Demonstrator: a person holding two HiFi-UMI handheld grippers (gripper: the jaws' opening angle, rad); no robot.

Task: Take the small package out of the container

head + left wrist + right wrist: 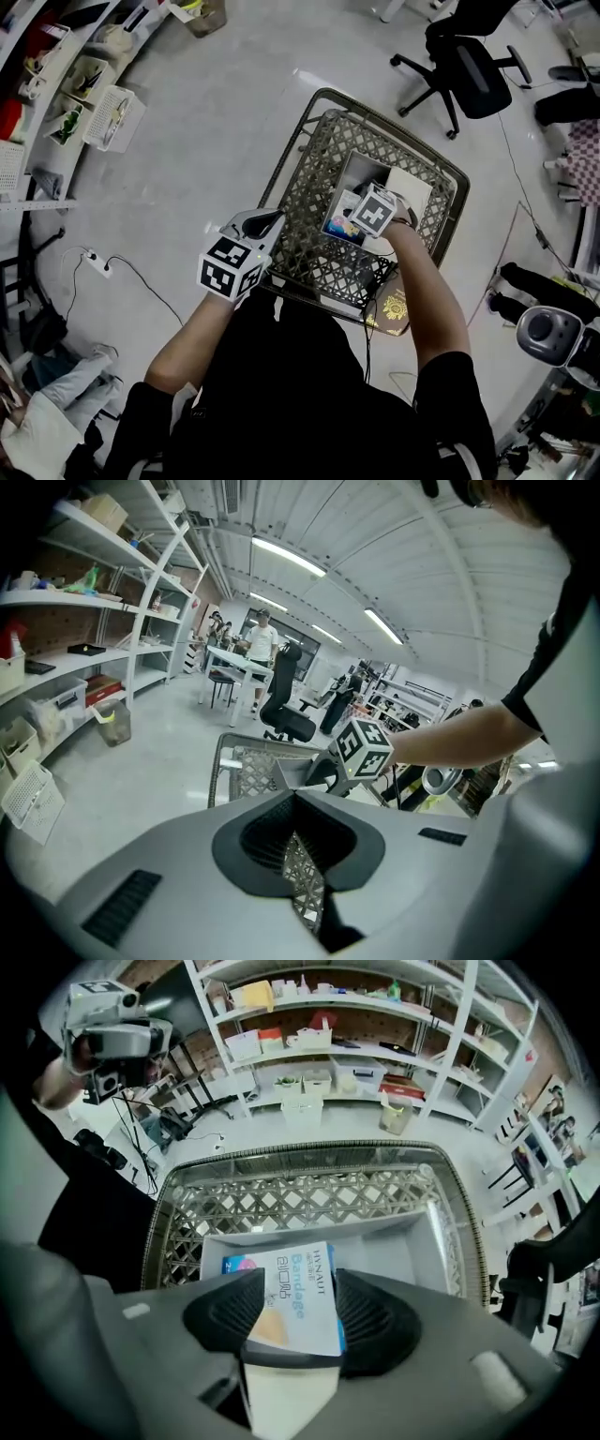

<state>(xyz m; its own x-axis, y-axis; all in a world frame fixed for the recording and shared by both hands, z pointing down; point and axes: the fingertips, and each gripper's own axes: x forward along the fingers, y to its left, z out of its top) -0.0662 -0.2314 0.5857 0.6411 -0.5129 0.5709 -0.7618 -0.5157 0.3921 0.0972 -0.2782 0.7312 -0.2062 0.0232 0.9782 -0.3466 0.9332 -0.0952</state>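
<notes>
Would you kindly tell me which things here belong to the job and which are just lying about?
Job: bandage package, held by the right gripper; white container; mesh basket, gripped by the left gripper.
Lying about: office chair; white crate; power strip; shelves.

head view: from above, facing steeply down, at mid range; takes in the whole basket [309,178] at centre, with left gripper [262,223] and right gripper [356,223]. left gripper view: from low at the basket's near rim, facing almost level across the room, right gripper's cube at centre. right gripper view: from close above, facing nearly straight down into the basket, package [291,1297] large at lower centre. shared by all three: basket, shelves [56,84].
</notes>
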